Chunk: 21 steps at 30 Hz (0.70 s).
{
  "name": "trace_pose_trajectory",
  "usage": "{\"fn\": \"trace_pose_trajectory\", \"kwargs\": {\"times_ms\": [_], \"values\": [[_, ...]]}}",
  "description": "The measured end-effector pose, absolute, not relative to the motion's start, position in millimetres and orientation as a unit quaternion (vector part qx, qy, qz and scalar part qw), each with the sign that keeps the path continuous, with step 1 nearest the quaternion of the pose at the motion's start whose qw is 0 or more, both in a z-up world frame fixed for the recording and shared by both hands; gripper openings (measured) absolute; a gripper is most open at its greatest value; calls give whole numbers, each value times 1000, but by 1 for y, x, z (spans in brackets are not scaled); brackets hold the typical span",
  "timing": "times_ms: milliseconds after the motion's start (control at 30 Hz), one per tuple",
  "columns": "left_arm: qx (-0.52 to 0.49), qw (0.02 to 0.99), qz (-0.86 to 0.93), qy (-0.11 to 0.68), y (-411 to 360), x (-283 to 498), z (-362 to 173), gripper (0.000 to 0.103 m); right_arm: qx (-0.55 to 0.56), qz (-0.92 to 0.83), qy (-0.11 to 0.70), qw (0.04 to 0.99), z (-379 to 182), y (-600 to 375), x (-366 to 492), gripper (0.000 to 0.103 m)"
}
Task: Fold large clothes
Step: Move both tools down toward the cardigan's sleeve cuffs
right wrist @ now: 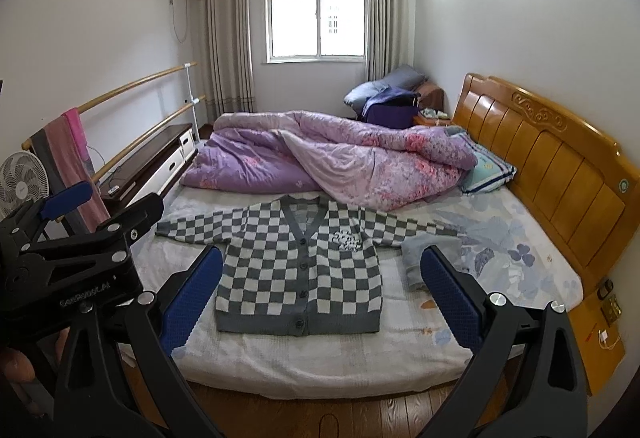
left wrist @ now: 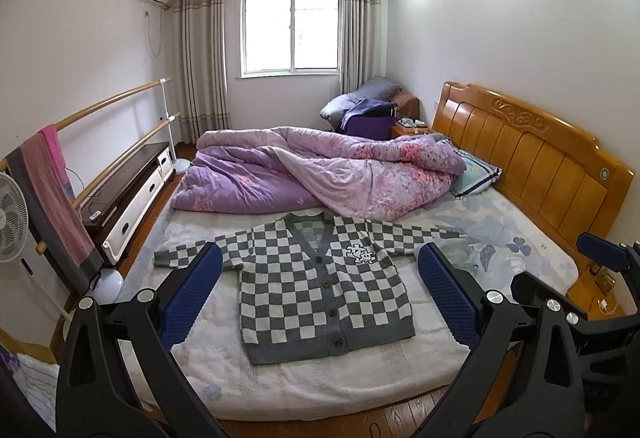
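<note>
A grey and white checkered cardigan (left wrist: 316,290) lies flat, front up and buttoned, on the bed (left wrist: 320,378), its sleeves spread to both sides. It also shows in the right wrist view (right wrist: 300,278). My left gripper (left wrist: 320,250) is open and empty, held above the near edge of the bed, well short of the cardigan. My right gripper (right wrist: 322,252) is open and empty too, at about the same height. The right gripper shows at the right edge of the left wrist view (left wrist: 608,258). The left gripper shows at the left of the right wrist view (right wrist: 68,198).
A crumpled purple quilt (left wrist: 320,174) fills the far half of the bed. A small folded grey-blue cloth (right wrist: 432,258) lies by the cardigan's right sleeve. A wooden headboard (left wrist: 532,158) is at the right. A rail with towels (left wrist: 52,198), a fan (left wrist: 12,218) and a low cabinet (left wrist: 132,190) stand at the left.
</note>
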<state>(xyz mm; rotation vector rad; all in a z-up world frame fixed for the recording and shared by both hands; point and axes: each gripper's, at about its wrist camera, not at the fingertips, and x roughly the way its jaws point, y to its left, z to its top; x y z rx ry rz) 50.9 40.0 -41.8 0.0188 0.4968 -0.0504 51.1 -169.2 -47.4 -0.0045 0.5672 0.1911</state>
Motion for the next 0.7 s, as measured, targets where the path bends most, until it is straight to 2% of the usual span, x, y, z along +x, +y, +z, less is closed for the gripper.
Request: {"fn": "trace_pose_trajectory", "kwargs": {"times_ms": [700], "values": [[-21, 957, 51, 283, 17, 199, -79, 98, -51, 175, 302, 936, -96, -171, 210, 96]]}}
